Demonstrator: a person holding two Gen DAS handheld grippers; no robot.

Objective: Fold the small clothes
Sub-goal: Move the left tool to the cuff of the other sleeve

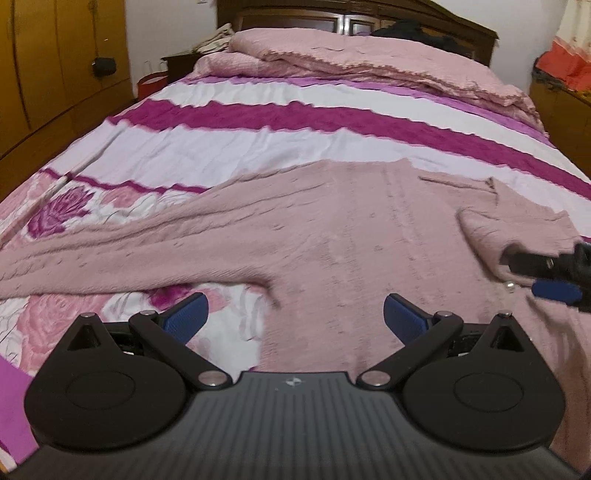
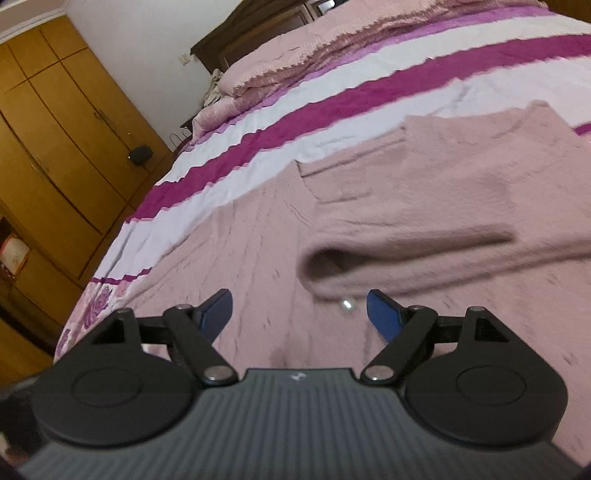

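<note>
A pale pink knitted sweater [image 1: 351, 229] lies spread flat on the striped bedspread [image 1: 258, 147]. Its left sleeve [image 1: 110, 254] stretches out to the left. Its right sleeve [image 2: 424, 254] is folded over the body, cuff pointing left. My left gripper [image 1: 295, 317] is open and empty, hovering over the sweater's lower edge. My right gripper [image 2: 299, 310] is open and empty, just short of the folded sleeve's cuff; it also shows at the right edge of the left wrist view [image 1: 543, 273]. A small pearl bead [image 2: 346, 304] hangs by the cuff.
A folded pink quilt [image 1: 369, 62] lies at the head of the bed under a dark wooden headboard [image 1: 351, 18]. Yellow wardrobe doors [image 2: 55, 147] stand to the left. A red bag [image 1: 151, 83] sits by a nightstand.
</note>
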